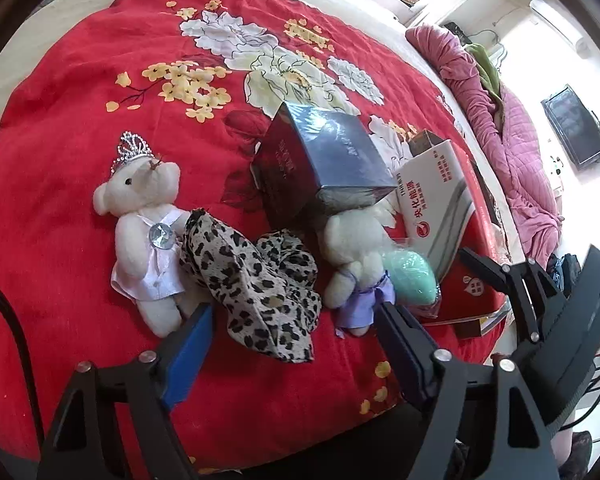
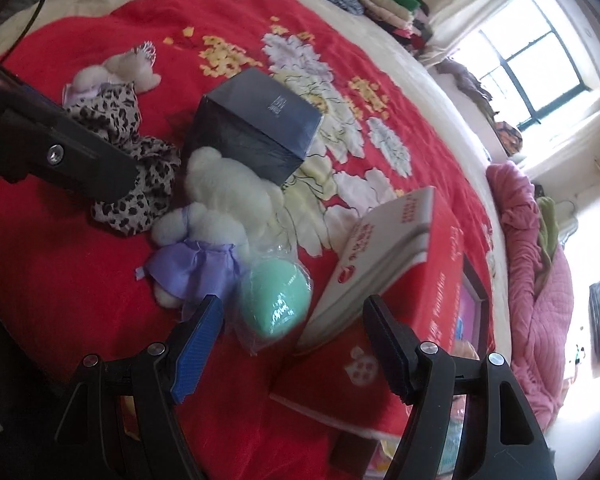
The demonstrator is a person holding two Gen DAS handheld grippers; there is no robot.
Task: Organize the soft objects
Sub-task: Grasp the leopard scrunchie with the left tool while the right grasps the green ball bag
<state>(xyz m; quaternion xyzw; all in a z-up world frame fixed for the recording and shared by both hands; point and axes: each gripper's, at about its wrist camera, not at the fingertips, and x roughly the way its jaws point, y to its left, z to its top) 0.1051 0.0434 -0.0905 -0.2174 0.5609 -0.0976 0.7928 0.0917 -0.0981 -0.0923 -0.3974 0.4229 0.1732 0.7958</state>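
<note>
Crowned white bear (image 1: 146,236) lies face-up beside crumpled leopard scarf (image 1: 256,280). My purple-skirted bear (image 2: 216,236) lies touching bagged mint sponge (image 2: 274,304).

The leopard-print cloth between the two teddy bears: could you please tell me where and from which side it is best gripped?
Probably at the raised bunched fold in the middle of the leopard-print cloth, coming from above with the left gripper, already open over it. The folds stand proud of the red blanket, giving the gripper something to pinch.
</note>
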